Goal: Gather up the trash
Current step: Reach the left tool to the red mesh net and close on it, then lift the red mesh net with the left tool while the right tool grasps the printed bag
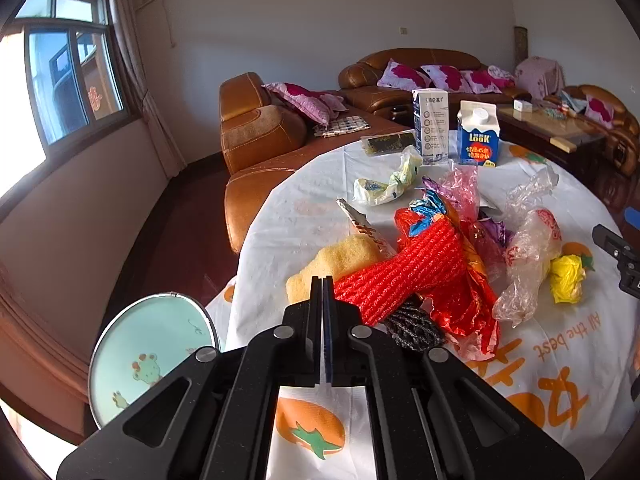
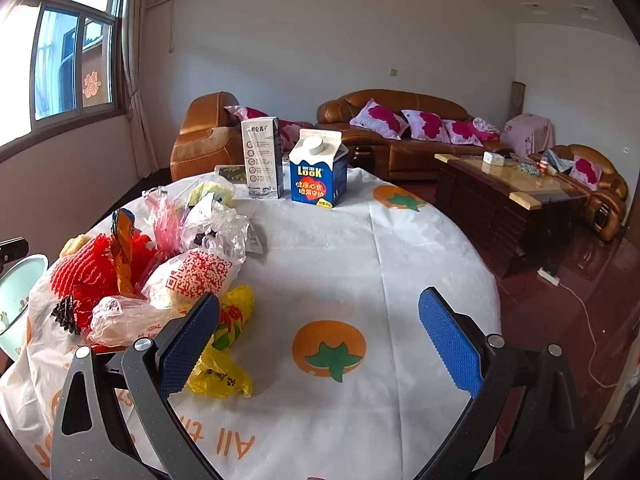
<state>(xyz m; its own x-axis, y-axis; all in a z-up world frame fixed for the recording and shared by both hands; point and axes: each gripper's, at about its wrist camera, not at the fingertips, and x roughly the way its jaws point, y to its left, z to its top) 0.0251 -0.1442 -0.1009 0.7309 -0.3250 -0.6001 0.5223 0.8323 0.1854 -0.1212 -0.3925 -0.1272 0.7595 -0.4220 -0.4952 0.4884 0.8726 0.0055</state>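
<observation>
Left gripper [image 1: 322, 280] was seen pinched shut, nothing between pads, tips just beside red foam net [image 1: 404, 276], whose long axis ran up-right. Right gripper [image 2: 320, 344] was held wide, empty; yellow wrapper [image 2: 224, 360] lay at its left finger. Cartons [image 2: 318, 168] stood farthest.

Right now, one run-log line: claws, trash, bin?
left claw: shut, empty, at red foam net | right claw: open, empty | trash pile: on table | bin: left of table

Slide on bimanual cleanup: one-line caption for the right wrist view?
Open right gripper hovers over tablecloth beside piled wrappers and red foam net, cartons behind.
</observation>
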